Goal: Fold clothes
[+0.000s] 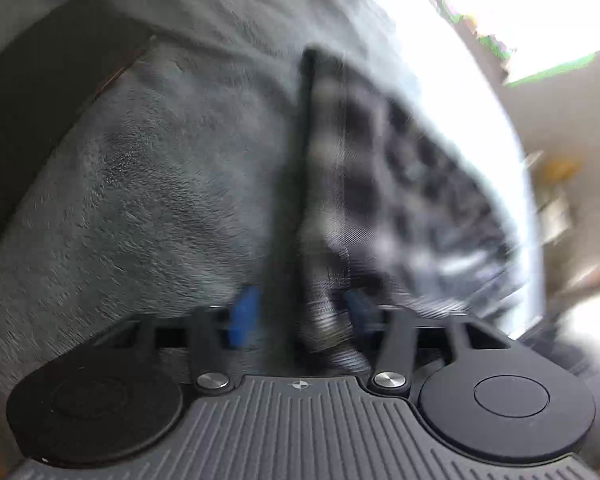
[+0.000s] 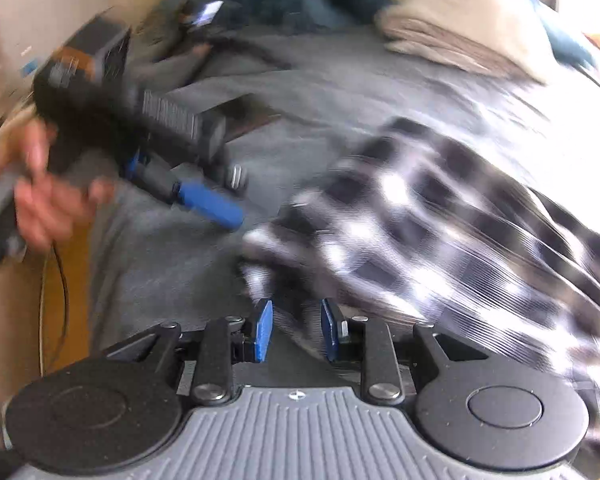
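2 blue pads of the left gripper (image 1: 300,316) stand slightly apart with the checked garment (image 1: 380,184) hanging between them; grip unclear. Right gripper (image 2: 296,330) likewise, cloth blurred at its pads. Garment drapes over the grey blanket (image 1: 160,184).

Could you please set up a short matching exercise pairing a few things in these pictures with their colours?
Things:
1. shirt
2. blanket
3. pillow
4. claw pads

Colours:
A. blue
B. beige
C. black and white check
D. grey

Pairs: 1-C, 2-D, 3-B, 4-A
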Demonstrator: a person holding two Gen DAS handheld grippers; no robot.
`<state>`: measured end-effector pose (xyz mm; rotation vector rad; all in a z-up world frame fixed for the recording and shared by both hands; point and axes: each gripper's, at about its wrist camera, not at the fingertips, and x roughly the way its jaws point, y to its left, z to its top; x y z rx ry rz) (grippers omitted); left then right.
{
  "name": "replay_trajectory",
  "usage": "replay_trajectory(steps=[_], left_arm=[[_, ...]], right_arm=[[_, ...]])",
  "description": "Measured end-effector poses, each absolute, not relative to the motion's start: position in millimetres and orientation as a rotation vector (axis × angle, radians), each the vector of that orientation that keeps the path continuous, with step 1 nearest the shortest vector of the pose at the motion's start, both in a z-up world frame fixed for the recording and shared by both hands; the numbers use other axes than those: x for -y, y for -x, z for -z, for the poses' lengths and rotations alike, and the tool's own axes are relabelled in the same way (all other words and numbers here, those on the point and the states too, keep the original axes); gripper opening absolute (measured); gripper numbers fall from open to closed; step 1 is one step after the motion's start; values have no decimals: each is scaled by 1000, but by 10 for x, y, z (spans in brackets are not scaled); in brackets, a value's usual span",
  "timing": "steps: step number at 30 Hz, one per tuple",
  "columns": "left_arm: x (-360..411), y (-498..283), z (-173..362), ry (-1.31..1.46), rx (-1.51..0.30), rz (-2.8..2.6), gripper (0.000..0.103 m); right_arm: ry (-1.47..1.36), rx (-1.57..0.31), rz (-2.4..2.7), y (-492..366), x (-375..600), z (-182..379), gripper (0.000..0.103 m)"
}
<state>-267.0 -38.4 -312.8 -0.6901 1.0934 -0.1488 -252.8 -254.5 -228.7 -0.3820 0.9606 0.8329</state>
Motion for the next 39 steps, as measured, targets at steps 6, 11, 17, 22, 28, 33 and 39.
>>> replay_trajectory(steps=[6, 11, 17, 22, 28, 33, 39], left_arm=[[553, 2671, 2940, 528, -1170, 136, 27], [653, 2521, 2597, 344, -1055, 134, 30], [1299, 2264, 2851, 50, -1109, 260, 32], [1516, 2200, 2827, -148, -1141, 322, 35], [1335, 1987, 2914, -77, -1237, 378, 39], [1161, 1822, 2941, 83, -1321, 381, 40], [1151, 1687, 3036, 94, -1354, 381, 41]], right_arm=[[226, -973, -615, 2016, 2835, 2217, 29], [210, -945, -551, 1782, 2963, 2324, 29], [192, -1043, -369, 1805, 3609, 2733, 25], [102, -1051, -266, 1822, 4001, 2498, 26], [81, -921, -177, 1538, 4116, 2454, 30], [-31, -983, 32, 1265, 4463, 2558, 29], [-37, -876, -150, 748, 4033, 2351, 30]])
